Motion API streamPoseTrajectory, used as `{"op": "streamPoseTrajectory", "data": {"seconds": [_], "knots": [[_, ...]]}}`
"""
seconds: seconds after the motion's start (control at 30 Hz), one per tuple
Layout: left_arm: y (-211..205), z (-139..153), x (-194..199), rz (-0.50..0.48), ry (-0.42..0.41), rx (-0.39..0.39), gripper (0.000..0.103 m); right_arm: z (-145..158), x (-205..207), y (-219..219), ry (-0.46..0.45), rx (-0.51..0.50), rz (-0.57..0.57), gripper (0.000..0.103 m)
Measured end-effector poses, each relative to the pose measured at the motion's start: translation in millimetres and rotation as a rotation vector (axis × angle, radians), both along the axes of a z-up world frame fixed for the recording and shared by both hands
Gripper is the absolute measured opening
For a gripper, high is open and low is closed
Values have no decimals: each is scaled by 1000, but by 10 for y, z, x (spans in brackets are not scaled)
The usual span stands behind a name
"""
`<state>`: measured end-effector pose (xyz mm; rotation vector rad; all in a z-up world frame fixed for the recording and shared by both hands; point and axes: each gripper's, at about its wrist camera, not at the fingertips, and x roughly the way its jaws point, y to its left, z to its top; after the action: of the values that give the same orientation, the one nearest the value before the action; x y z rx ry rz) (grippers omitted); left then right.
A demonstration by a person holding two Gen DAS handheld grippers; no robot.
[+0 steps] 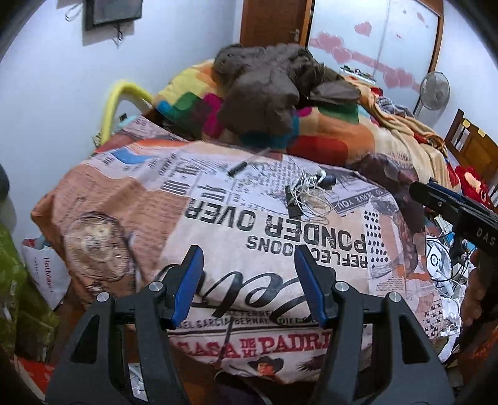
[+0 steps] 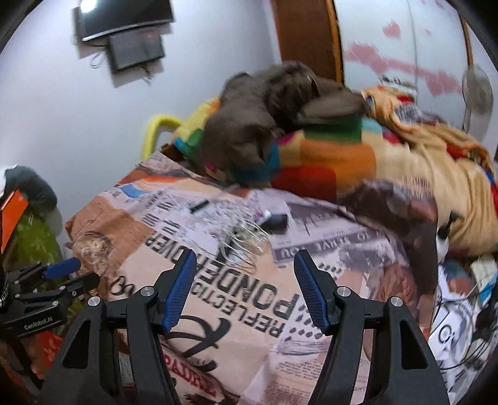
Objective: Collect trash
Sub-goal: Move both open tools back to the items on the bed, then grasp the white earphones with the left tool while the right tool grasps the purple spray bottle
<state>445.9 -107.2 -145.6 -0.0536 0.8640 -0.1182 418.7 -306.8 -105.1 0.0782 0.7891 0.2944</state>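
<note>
Left hand-held gripper (image 1: 247, 274) nearest the lens, blue pads parted about halfway, nothing between them, hanging over the bed cover (image 1: 218, 224). Right hand-held gripper (image 2: 244, 277) same state: jaws parted midway, empty, also above the printed cover. Neither touches anything.

Bed cover is a newspaper-style print, big upside-down lettering, beige and orange patches.

Trash sits mid-cover, beyond both grippers and well apart from them: a tangle of thin white wire (image 1: 311, 196) lying on a small dark flat piece, a short dark capped tube (image 1: 326, 179) just beside the tangle at its far side, and a small black stick-like item (image 1: 238, 168) a bit left and further back. Same cluster in the right view, blurred: wire tangle (image 2: 242, 236), dark tube (image 2: 277, 219), black stick (image 2: 199, 206).

Behind the trash: multicoloured patchwork blanket (image 1: 326, 124) with a brown plush toy (image 1: 267, 84) on top. Tan blanket (image 1: 401, 137) to the right. White wall (image 1: 56, 93) left, wooden door frame (image 1: 270, 21) back, standing fan (image 1: 434, 90) far right. More clutter and cables (image 1: 442, 264) at the bed's right edge, details unclear.
</note>
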Motion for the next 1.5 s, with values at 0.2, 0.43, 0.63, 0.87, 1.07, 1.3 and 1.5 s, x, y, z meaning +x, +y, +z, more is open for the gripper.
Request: {"op": "streamPoseTrajectory", "data": {"seconds": [0.2,0.43,0.63,0.87,1.07,1.3,1.5], "knots": [[-109,-327,337,-17,58,-31,60,-335,346,-105,62,-10,-29,61],[-178,-566,648,-32,84,-42,60,-720,853,-152,127,-74,-48,61],[-184,-768,787,-34,104,-34,60,-1020,1233,-71,182,-127,-15,61],[-181,-970,773,-59,130,-29,60,-1157,1569,19,230,-99,3,61],[-153,-1023,767,-68,131,-29,60,-1197,1662,79,231,-77,30,61],[-135,-1069,792,-64,136,-50,60,-1149,1740,179,188,-57,67,56],[-230,-1076,847,-88,138,-48,60,-1159,1676,199,187,-91,91,46]]}}
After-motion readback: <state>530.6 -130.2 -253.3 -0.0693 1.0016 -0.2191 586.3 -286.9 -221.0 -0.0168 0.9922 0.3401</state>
